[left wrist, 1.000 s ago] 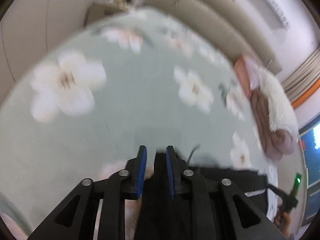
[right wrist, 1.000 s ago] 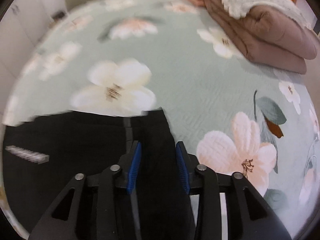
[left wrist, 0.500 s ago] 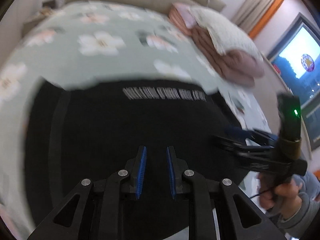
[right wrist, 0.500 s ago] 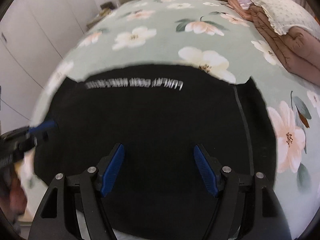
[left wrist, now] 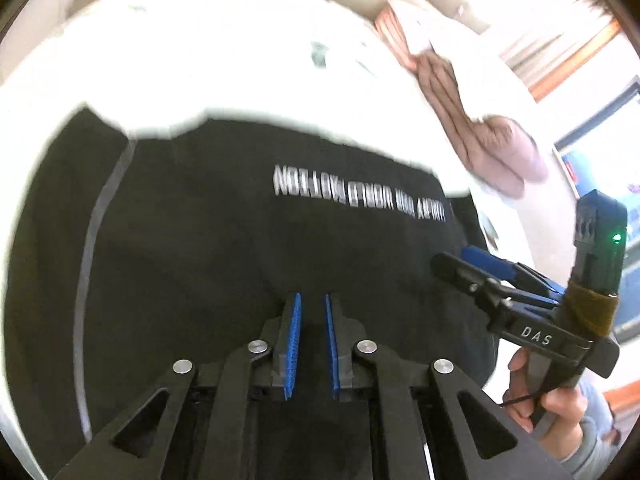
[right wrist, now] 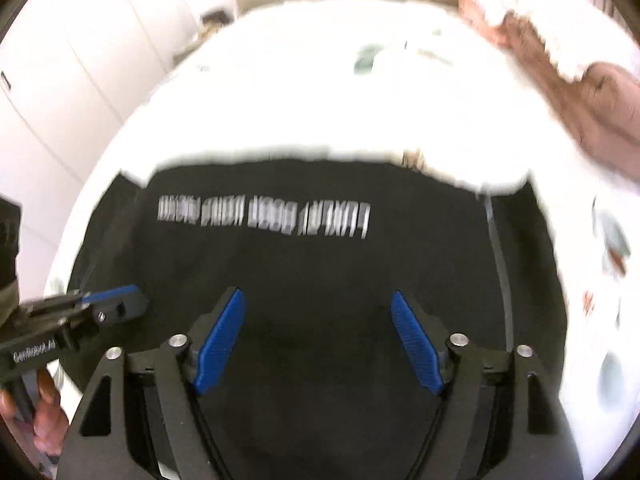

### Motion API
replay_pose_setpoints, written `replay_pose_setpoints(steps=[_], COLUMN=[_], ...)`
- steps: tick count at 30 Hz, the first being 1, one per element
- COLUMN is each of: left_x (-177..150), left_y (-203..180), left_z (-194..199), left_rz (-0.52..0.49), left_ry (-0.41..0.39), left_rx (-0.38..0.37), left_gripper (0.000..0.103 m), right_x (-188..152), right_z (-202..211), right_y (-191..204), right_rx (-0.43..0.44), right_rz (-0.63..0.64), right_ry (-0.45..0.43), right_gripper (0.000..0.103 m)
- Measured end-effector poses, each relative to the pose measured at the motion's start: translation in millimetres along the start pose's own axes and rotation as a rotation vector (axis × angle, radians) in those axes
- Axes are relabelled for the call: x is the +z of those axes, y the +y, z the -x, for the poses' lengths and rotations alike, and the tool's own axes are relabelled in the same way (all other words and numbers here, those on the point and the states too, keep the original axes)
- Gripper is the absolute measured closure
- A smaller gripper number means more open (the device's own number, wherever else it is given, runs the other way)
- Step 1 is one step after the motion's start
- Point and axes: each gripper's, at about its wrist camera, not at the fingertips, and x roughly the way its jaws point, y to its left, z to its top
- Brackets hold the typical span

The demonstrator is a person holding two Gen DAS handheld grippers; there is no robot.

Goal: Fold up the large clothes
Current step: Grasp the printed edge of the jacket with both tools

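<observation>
A large black garment [left wrist: 224,240] with a line of white lettering lies spread flat on the bed; it also fills the lower half of the right wrist view [right wrist: 320,264]. My left gripper [left wrist: 311,304] hovers over its near part, jaws nearly together with a narrow gap and nothing between them. My right gripper [right wrist: 318,300] is wide open and empty above the garment's near middle. Each gripper shows in the other's view: the right one [left wrist: 476,262] at the garment's right side, the left one [right wrist: 116,300] at its left side.
The bed [right wrist: 320,92] with its flowered cover is washed out by glare. A folded pink-brown quilt with a white blanket [left wrist: 480,128] lies at the far right; it also shows in the right wrist view [right wrist: 592,100]. White wardrobe doors [right wrist: 80,52] stand at left.
A second ago both grippers were shut on black cloth low over the bed. The right one has opened wide, both have pulled back, and the garment now lies spread flat.
</observation>
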Motion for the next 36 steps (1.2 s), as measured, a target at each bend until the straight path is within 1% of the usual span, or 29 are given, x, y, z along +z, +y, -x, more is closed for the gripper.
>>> replay_pose_setpoints(steps=[1, 2, 4, 5, 6, 7, 10, 11, 12, 14, 15, 16, 18, 20, 21, 22, 23, 24, 26, 29, 31, 32, 34, 36], left_x=[8.2, 15.7, 24.2, 26.2, 28.3, 29.5, 31.3, 30.1, 28.9, 16.3, 6.9, -1.7, -23.5, -41.4, -51.9, -58.6, -67.0, -73.3, -79.4, -76.4, -74.8, -74.7, -72.2, -69.7], left_y=[2.6, 8.0, 20.9, 26.1, 31.5, 34.1, 33.9, 31.5, 27.4, 21.2, 17.9, 21.0, 23.1, 23.0, 25.8, 27.3, 30.2, 31.3, 33.9, 39.1, 40.2, 40.5, 44.6, 56.3], left_z=[-1.1, -7.8, -26.0, -33.9, -45.9, -51.9, -49.8, -42.9, -37.6, -10.3, 4.1, 15.1, 36.9, 43.1, 42.4, 39.7, 32.7, 27.8, 11.9, 6.7, 16.0, 23.8, 43.5, 66.4], left_rz=[0.007, 0.020, 0.062, 0.074, 0.085, 0.089, 0.088, 0.073, 0.056, 0.011, -0.010, -0.020, -0.029, -0.033, -0.031, -0.031, -0.028, -0.028, -0.060, -0.035, -0.026, -0.032, -0.042, -0.025], left_ry=[-0.015, -0.011, 0.007, 0.014, 0.043, 0.053, 0.056, 0.045, 0.030, 0.001, -0.007, -0.007, 0.021, 0.045, 0.060, 0.075, 0.096, 0.098, 0.098, 0.095, 0.087, 0.074, 0.031, -0.021], left_rx=[0.020, 0.034, 0.018, 0.022, 0.033, 0.031, 0.025, 0.020, 0.012, -0.018, -0.024, -0.022, -0.010, -0.016, 0.014, 0.028, 0.028, 0.033, 0.069, 0.077, 0.067, 0.077, 0.126, 0.163], left_gripper=[0.077, 0.074, 0.074, 0.074, 0.074, 0.074, 0.074, 0.074, 0.074, 0.074, 0.074, 0.074, 0.073, 0.067, 0.058, 0.055, 0.055, 0.055, 0.055, 0.055, 0.055, 0.055, 0.055, 0.055], right_x=[8.0, 12.7, 10.9, 9.5, 9.1, 9.1, 5.6, 3.1, 0.8, -11.8, -19.9, -32.1, -55.0, -79.7, -88.0, -97.2, -103.4, -102.7, -102.3, -102.4, -101.8, -100.7, -94.5, -87.8], right_z=[-13.7, -33.2, -67.7, -78.5, -81.2, -81.6, -67.1, -55.2, -44.5, -10.4, 1.8, 14.8, 29.9, 31.2, 28.2, 23.6, 18.7, 10.9, -3.5, -3.7, 3.0, 7.9, 21.4, 38.0], right_y=[-1.2, -3.4, -10.2, -15.3, -18.1, -19.1, -14.2, -12.7, -12.2, -6.6, -4.7, -2.9, 2.7, 12.8, 13.2, 15.0, 14.4, 13.4, 10.6, 14.1, 12.5, 8.7, -1.5, -16.3], right_rx=[-0.003, -0.008, 0.014, 0.032, 0.039, 0.040, 0.034, 0.044, 0.062, 0.117, 0.142, 0.164, 0.171, 0.128, 0.113, 0.105, 0.107, 0.112, 0.117, 0.109, 0.119, 0.128, 0.130, 0.105], right_rz=[-0.007, -0.019, -0.050, -0.080, -0.093, -0.095, -0.069, -0.057, -0.044, -0.013, -0.002, 0.009, 0.040, 0.078, 0.088, 0.087, 0.068, 0.051, 0.024, 0.031, 0.027, 0.016, 0.005, -0.002], right_ry=[0.023, 0.072, 0.182, 0.203, 0.200, 0.197, 0.167, 0.147, 0.130, 0.091, 0.085, 0.088, 0.114, 0.150, 0.161, 0.177, 0.190, 0.199, 0.214, 0.211, 0.212, 0.213, 0.188, 0.139], right_gripper=[0.022, 0.022, 0.020, 0.019, 0.017, 0.017, 0.018, 0.021, 0.023, 0.022, 0.022, 0.022, 0.022, 0.023, 0.023, 0.023, 0.023, 0.022, 0.019, 0.015, 0.015, 0.016, 0.017, 0.017])
